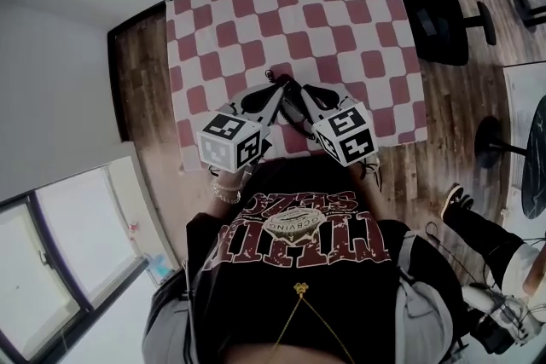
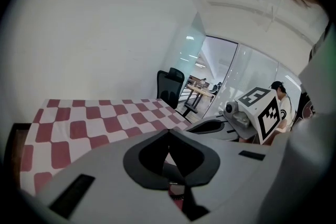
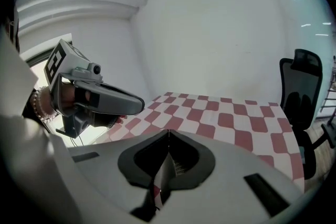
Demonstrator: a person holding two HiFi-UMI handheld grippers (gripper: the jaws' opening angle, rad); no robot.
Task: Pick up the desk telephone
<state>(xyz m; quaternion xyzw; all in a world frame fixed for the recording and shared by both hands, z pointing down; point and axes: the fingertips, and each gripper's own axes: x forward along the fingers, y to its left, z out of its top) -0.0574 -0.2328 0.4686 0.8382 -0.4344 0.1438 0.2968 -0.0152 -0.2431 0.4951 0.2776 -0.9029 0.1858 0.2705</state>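
Note:
No desk telephone shows in any view. My left gripper (image 1: 273, 81) and right gripper (image 1: 288, 86) hover side by side over the near edge of a table covered by a red-and-white checked cloth (image 1: 290, 13), their tips almost meeting. In the left gripper view the left gripper (image 2: 168, 132) has its jaws closed together with nothing between them. The right gripper (image 3: 168, 132) is likewise shut and empty in its own view. Each gripper appears in the other's view: the right gripper (image 2: 212, 126) and the left gripper (image 3: 107, 99).
A black office chair (image 1: 444, 4) stands on the wooden floor right of the table, also seen as the chair (image 3: 302, 92). White walls bound the table's far and left sides. A person's shoe and leg (image 1: 456, 205) are at the right.

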